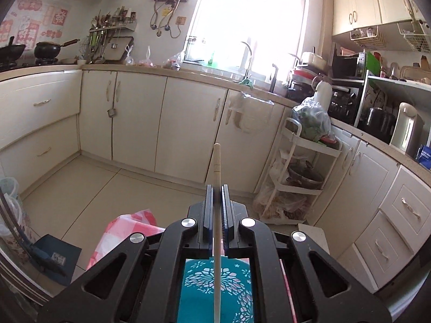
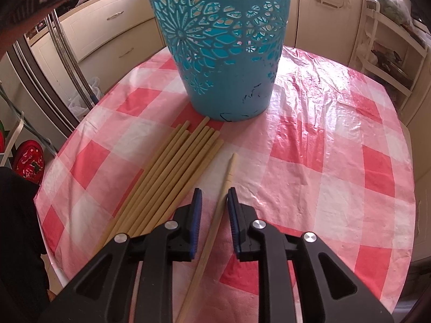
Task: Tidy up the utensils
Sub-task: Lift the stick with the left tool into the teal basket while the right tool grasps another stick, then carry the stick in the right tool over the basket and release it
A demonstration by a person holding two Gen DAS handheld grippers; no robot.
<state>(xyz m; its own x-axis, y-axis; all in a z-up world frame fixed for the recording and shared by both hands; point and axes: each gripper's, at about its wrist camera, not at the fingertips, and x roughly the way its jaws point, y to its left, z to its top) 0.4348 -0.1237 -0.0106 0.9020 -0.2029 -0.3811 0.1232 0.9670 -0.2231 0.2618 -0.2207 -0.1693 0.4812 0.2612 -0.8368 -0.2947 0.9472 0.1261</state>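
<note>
Checked tablecloth [image 2: 309,140], single chopstick [image 2: 215,215] between parted right gripper [image 2: 214,195], left gripper [image 1: 216,188] clamping chopstick [image 1: 217,167].

chopstick bundle [image 2: 167,177] flat beside teal cut-out bucket [image 2: 221,53] | single chopstick [image 2: 218,210] lying apart

The left gripper [image 1: 216,188] is made of matte black plastic. Two broad black linkage arms run to the fingers, and each arm has a long cut-out slot with rounded corners. Four round silver screws [image 1: 188,222] sit at the joints, two on each side. The fingers [image 1: 208,215] are thin upright plates, black outside, with dark blue pads on the inner faces.

The right gripper [image 2: 214,196] has the same build: black arms with slots, four shiny silver screw heads [image 2: 258,224], and fingers [image 2: 197,215] with blue ribbed pads. At the left edge of the right wrist view, dark black clothing [image 2: 18,228] of the person is visible.
</note>
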